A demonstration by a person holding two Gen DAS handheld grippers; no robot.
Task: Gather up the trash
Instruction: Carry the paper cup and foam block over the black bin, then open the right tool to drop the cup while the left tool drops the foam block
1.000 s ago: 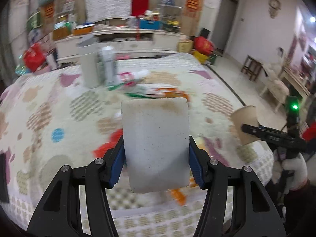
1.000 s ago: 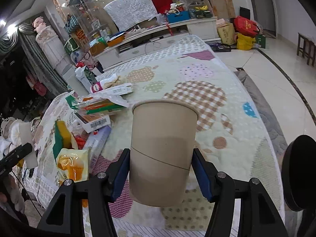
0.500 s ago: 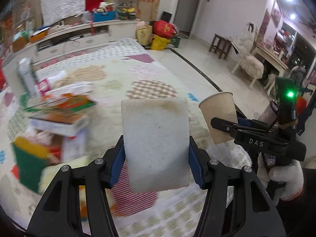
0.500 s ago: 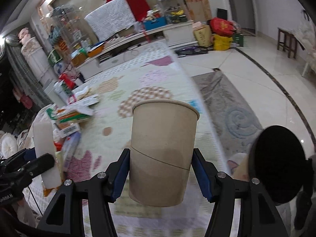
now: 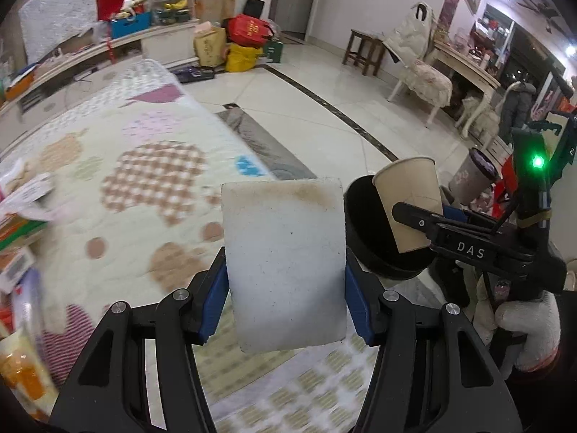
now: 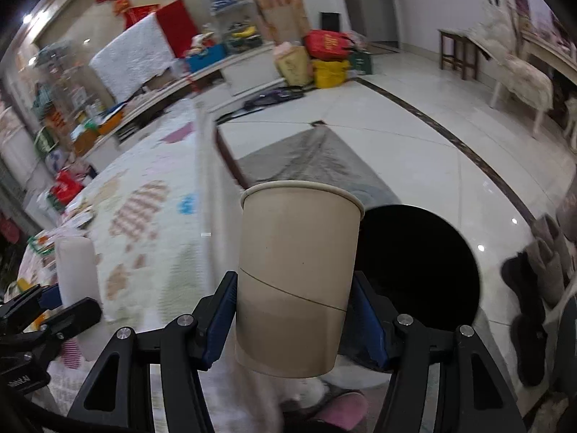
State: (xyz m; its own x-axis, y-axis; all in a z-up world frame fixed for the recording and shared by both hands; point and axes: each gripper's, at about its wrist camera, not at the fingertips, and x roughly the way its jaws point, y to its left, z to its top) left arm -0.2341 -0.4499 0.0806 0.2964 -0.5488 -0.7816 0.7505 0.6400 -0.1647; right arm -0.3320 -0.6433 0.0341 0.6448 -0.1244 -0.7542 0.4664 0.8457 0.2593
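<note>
Since the earlier frame both views are swung off the cluttered quilt toward the floor, and a black bin (image 6: 418, 281) is brought into frame that was only partly seen before. The left gripper (image 5: 285, 285) is clamped on a white sponge (image 5: 285, 263), stained brown along its top edge, centre of the left view. The right gripper (image 6: 294, 310) is clamped on a paper cup (image 6: 295, 274), held upright, centre of the right view; in the left view the same cup (image 5: 409, 202) is seen in front of the bin (image 5: 364, 231), right of centre. Step judged: carry to the bin, nearly done, nothing dropped yet. Next move is judged to call for each item being brought over the bin's mouth and the jaws being opened, cup likely first as it appears nearer. The patchwork quilt (image 5: 151, 187) fills the left half of both views, with boxes and packets (image 5: 21, 213) left at the far left edge. White tiled floor (image 6: 414, 137) and a grey rug (image 6: 317, 162) are seen upper centre, bags and shelving at top, a chair upper right. A white-gloved hand (image 5: 526, 328) is visible lower right of the left view.
</note>
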